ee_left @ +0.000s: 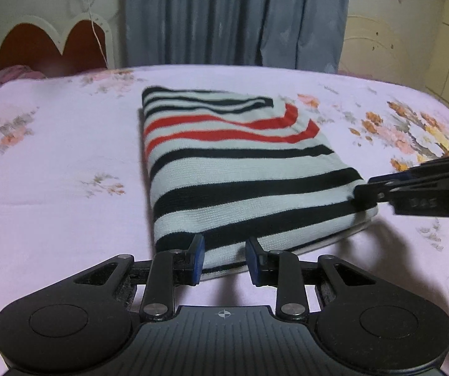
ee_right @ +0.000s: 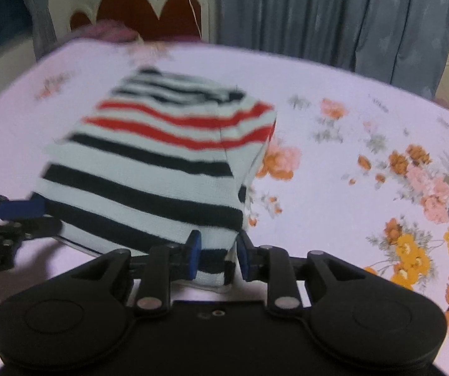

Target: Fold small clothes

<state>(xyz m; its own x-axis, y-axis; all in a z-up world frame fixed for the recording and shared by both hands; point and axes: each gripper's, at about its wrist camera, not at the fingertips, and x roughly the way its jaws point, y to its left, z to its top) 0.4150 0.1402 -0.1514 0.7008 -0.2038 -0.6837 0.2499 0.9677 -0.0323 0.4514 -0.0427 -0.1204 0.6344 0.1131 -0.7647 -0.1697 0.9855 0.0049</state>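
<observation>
A small knit garment point(ee_left: 224, 169) with white, black and red stripes lies folded into a thick rectangle on the bed; it also shows in the right wrist view point(ee_right: 149, 169). My left gripper point(ee_left: 224, 258) is at its near edge, jaws parted with the fabric edge between the blue pads, not pinched. My right gripper point(ee_right: 217, 255) is at the near right corner, jaws parted around the cloth edge. The right gripper shows side-on in the left wrist view point(ee_left: 362, 192), touching the garment's right corner. The left gripper shows in the right wrist view point(ee_right: 33, 208).
The bed sheet point(ee_left: 52, 188) is pale pink with floral prints point(ee_right: 412, 188). A white and red headboard point(ee_left: 52, 44) stands at the far left, grey curtains point(ee_left: 234, 15) behind the bed. A purple cloth point(ee_right: 108, 31) lies by the headboard.
</observation>
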